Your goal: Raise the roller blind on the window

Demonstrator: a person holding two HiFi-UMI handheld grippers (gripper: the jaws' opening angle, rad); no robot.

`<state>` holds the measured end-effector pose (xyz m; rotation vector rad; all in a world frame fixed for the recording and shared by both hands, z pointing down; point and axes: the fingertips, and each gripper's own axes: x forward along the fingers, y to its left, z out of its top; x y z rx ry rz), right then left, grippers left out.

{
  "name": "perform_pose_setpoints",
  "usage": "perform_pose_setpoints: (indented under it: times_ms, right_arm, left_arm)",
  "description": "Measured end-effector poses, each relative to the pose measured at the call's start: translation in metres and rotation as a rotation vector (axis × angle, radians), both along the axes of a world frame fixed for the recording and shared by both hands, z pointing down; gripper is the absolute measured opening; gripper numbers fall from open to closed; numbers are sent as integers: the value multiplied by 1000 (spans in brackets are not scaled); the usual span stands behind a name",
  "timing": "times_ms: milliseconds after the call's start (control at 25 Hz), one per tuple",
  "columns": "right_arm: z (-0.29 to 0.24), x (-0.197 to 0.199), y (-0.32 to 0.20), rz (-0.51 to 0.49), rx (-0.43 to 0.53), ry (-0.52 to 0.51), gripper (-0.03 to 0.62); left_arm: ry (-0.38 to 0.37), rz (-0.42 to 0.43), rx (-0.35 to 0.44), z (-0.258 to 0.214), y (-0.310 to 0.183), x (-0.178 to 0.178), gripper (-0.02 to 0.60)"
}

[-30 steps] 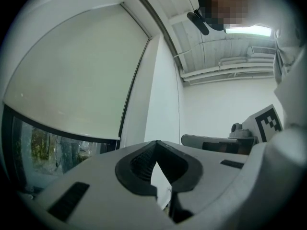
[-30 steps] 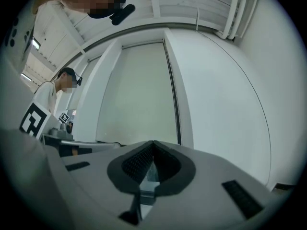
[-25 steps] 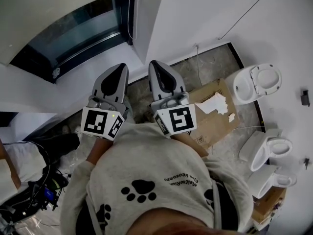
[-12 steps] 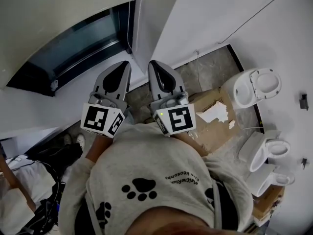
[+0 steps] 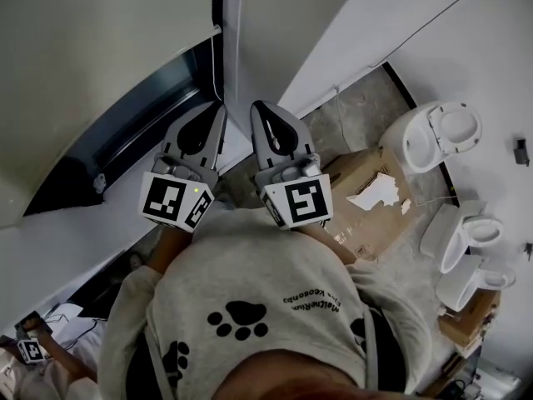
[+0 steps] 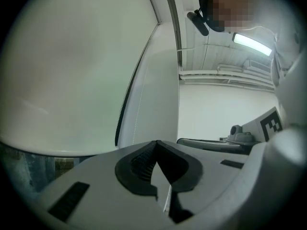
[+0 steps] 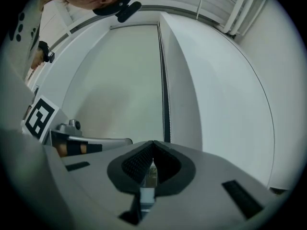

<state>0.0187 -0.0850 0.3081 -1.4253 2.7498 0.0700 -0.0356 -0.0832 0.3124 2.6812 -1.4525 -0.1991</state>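
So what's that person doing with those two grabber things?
A person holds a left gripper and a right gripper side by side, pointed toward a window. Both are shut with nothing in them. The roller blind covers most of the glass, and its bead chain hangs at the blind's edge, not grabbed yet. Toilets and a cardboard box sit on the floor.

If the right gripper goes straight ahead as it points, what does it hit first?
Most likely the blind, close to its right edge beside the dark gap, though depth is hard to judge.
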Motion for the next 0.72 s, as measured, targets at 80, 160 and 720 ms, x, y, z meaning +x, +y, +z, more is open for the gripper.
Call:
perform_pose_setpoints:
  times_ms: [80, 160, 720]
  right_arm:
    - [1, -4, -14, 33, -7, -4, 9]
    - [2, -8, -27, 66, -19, -11, 9]
    - [18, -11, -73, 205, -29, -11, 9]
  left_arm:
    - [-2, 39, -1, 1, -16, -3, 9]
    - [-4, 80, -2, 1, -33, -5, 9]
    - [-67, 308, -19, 21, -116, 11, 11]
